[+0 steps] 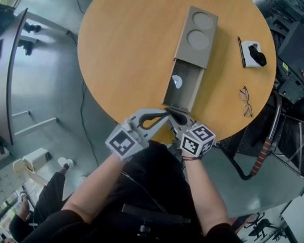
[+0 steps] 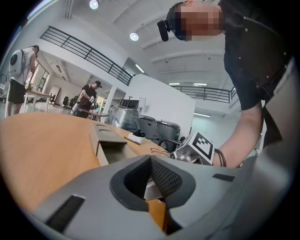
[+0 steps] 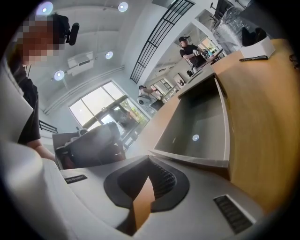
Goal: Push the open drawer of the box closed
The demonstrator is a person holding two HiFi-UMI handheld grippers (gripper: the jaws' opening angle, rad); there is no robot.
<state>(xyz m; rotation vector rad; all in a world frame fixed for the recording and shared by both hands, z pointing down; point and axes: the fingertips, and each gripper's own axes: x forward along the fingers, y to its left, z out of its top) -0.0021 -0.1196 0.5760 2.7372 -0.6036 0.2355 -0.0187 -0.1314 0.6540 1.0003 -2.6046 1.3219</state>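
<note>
A grey box [image 1: 197, 30] with two round recesses on top lies on the round wooden table [image 1: 124, 49]. Its drawer [image 1: 187, 90] stands pulled out toward me, with a small white disc [image 1: 176, 82] inside. Both grippers sit just in front of the drawer's front wall at the table's near edge. My left gripper [image 1: 164, 114] is shut and holds nothing; its tips meet [image 2: 151, 158], and the drawer [image 2: 111, 151] lies ahead to its left. My right gripper [image 1: 171, 113] is also shut and holds nothing [image 3: 149, 160], right before the drawer's front wall [image 3: 192, 159].
On the table's right side are a pair of glasses [image 1: 246, 102], a black pen [image 1: 240, 51] and a white holder with a black object [image 1: 252, 53]. Dark equipment and cables crowd the floor at right. A seated person's leg [image 1: 47, 194] shows at lower left.
</note>
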